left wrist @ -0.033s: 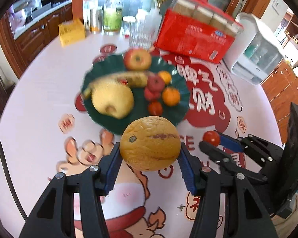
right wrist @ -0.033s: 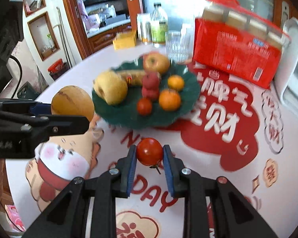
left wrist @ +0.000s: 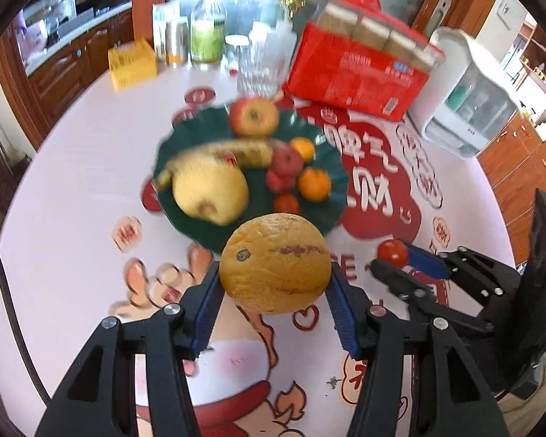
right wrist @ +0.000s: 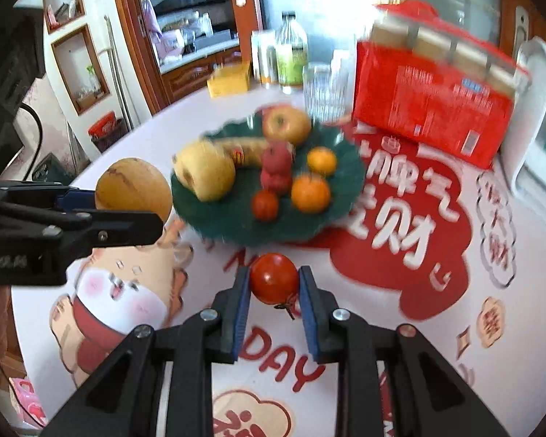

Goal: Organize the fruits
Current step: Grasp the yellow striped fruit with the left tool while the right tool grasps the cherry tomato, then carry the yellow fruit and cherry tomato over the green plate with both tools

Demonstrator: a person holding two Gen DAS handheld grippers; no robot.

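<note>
Left wrist: left hand-held gripper [left wrist: 275, 287] clamps a wrinkled melon [left wrist: 275, 262] (right hand-held gripper [right wrist: 274, 284] pinches a glossy tomato [right wrist: 274, 278]).

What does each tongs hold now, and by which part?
The left tongs grip the yellow melon across its two sides. The right tongs pinch the small red tomato at its sides, stem pointing down.

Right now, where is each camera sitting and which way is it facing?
Left wrist: on the left gripper, facing the green plate; shows its own fingers clamping a melon, and the right gripper at right.
Right wrist: on the right gripper, facing the same plate; its fingers pinch a tomato, left gripper at left.
Shared: plate, both fruits, red package.
</note>
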